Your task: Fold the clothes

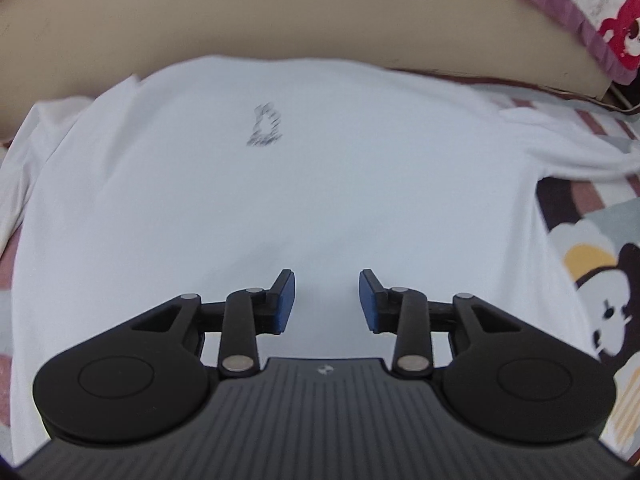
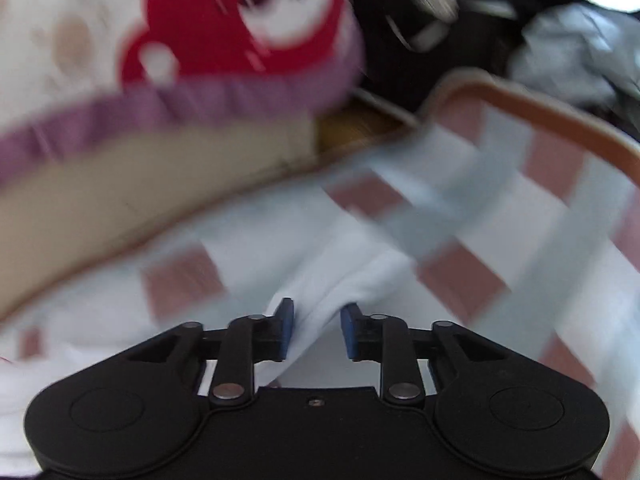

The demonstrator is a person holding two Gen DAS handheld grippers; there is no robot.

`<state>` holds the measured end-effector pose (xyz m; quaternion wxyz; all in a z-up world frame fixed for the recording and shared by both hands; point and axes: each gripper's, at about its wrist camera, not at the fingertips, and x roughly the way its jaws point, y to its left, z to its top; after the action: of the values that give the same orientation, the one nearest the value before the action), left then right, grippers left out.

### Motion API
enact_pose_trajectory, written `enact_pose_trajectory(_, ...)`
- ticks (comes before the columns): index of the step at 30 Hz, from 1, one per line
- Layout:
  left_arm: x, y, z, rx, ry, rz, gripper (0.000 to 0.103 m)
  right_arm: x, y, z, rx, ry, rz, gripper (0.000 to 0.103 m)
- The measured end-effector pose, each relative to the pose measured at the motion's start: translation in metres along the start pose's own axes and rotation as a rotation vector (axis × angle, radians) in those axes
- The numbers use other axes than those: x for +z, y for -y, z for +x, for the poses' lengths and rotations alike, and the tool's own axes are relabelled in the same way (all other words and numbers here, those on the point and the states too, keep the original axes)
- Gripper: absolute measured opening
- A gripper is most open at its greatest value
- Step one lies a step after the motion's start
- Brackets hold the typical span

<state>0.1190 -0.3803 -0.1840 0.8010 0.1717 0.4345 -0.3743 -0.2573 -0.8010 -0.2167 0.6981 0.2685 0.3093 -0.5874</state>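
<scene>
A white T-shirt (image 1: 280,200) with a small dark print (image 1: 265,126) lies spread flat on the bed, and it fills most of the left wrist view. My left gripper (image 1: 327,300) hovers over the shirt's lower middle, open, with nothing between its blue pads. The shirt's right sleeve (image 1: 580,156) stretches off to the right with pull wrinkles. In the right wrist view a bunched fold of that white sleeve (image 2: 340,276) runs between the fingers of my right gripper (image 2: 317,330). It stays sharp while the background is blurred, so the gripper is shut on it.
A checked pink, white and grey bedsheet (image 2: 500,208) covers the bed. A tan headboard (image 1: 280,16) runs along the far side. A pillow with a purple frill and red print (image 2: 224,32) lies above it. Dark clothes (image 2: 440,20) are piled beyond the bed's brown edge (image 2: 560,116).
</scene>
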Motion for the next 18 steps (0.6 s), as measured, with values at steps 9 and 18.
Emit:
enact_pose_trajectory(9,-0.024,-0.054,-0.034,0.053,0.021,-0.076,0.041,-0.08,-0.036,-0.069,0.22,-0.022,0.157,0.038)
enact_pose_trajectory(18,-0.041,0.002,-0.06,-0.088,0.064,0.064,0.037,-0.159,-0.132,-0.112,0.582,-0.138,-0.303,0.015)
